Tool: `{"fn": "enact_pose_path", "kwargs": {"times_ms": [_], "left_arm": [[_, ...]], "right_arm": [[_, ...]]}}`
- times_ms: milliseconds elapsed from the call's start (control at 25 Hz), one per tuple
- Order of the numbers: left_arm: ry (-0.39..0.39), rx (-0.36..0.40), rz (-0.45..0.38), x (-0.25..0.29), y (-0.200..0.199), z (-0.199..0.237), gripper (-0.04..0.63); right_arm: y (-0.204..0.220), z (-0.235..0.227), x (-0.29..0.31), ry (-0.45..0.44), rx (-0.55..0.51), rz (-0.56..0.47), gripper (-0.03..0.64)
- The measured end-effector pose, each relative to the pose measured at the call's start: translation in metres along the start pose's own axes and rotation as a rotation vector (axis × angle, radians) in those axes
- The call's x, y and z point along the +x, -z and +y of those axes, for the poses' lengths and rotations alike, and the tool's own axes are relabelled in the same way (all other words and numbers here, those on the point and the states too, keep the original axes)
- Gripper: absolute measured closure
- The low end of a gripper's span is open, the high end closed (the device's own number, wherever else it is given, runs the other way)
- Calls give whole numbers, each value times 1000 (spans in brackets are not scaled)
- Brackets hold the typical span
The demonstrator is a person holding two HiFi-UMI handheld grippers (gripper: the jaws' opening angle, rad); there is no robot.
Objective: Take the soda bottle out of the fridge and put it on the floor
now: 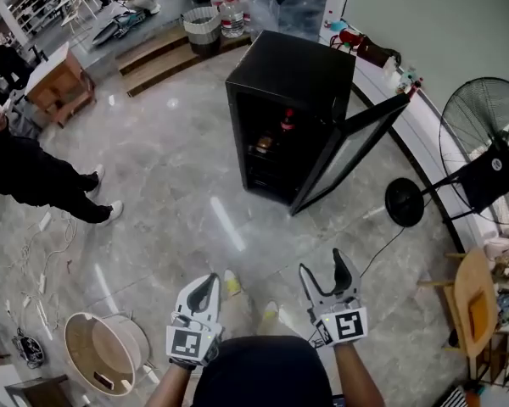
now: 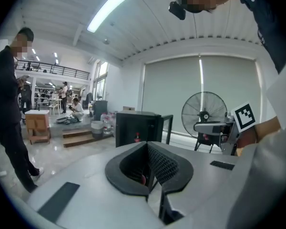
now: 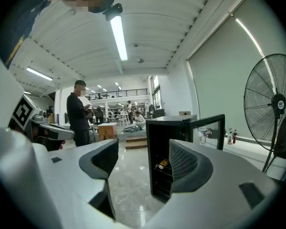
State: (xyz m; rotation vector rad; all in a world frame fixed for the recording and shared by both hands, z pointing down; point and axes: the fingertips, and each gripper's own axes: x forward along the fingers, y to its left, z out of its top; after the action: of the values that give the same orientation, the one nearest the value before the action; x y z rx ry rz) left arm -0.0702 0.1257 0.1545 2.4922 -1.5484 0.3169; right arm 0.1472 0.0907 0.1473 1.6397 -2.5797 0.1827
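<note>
Down close to the body, holding the left gripper (image 1: pixel 207 283) with fingers (image 2: pixel 168 165) pressed together on nothing, and carrying the right gripper (image 1: pixel 324 270) beside it with fingers (image 3: pixel 187 162) spread wide, gripping nothing. Farther out across the floor (image 1: pixel 178 193), facing the black fridge (image 1: pixel 284 62) with its door (image 1: pixel 356 147) swung open and the soda bottle (image 1: pixel 287 122) sitting inside on an upper shelf.

Ahead of me the fridge (image 1: pixel 299 75) stands on the floor (image 1: pixel 178 193), its door (image 1: pixel 349 153) swung out to the right. The soda bottle (image 1: pixel 287 122) stands inside, on an upper shelf. A fan (image 1: pixel 483 147) stands further right, and a basket (image 1: pixel 102 352) sits near my left.
</note>
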Motion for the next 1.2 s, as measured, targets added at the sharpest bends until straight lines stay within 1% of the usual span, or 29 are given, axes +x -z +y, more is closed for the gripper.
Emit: {"fn": "enact_pose_path", "kwargs": {"times_ms": [160, 280, 400, 560, 640, 720, 760, 800, 880, 920, 1000, 1080, 1200], "left_arm": [[12, -17, -60, 36, -34, 40, 577], [57, 12, -103, 58, -57, 73, 577], [94, -12, -151, 68, -74, 104, 577], [156, -39, -162, 92, -72, 136, 577], [185, -46, -141, 104, -63, 151, 577], [208, -27, -114, 114, -51, 159, 577], [215, -21, -102, 117, -44, 161, 577], [215, -30, -95, 119, -38, 163, 577], [202, -66, -99, 129, -29, 173, 577], [196, -68, -108, 140, -26, 181, 577], [187, -59, -110, 161, -9, 190, 577], [173, -65, -85, 178, 9, 197, 577], [156, -78, -115, 204, 11, 204, 577]], "right_arm": [[-12, 3, 45, 31, 8, -2, 317], [-26, 16, 81, 55, 8, -16, 320], [-36, 34, 108, 95, 7, -19, 328], [-33, 41, 141, 156, 23, -13, 346], [-35, 46, 166, 173, 26, -5, 354], [-34, 44, 195, 182, 17, 6, 356], [-30, 40, 209, 187, 7, 10, 356], [-25, 34, 223, 195, -4, 15, 356], [-13, 16, 255, 221, -21, 20, 359], [-5, 3, 275, 240, -20, 20, 362], [21, -25, 310, 280, -3, 48, 372], [48, -53, 341, 320, 17, 89, 379], [79, -97, 388, 377, 39, 116, 380]]}}
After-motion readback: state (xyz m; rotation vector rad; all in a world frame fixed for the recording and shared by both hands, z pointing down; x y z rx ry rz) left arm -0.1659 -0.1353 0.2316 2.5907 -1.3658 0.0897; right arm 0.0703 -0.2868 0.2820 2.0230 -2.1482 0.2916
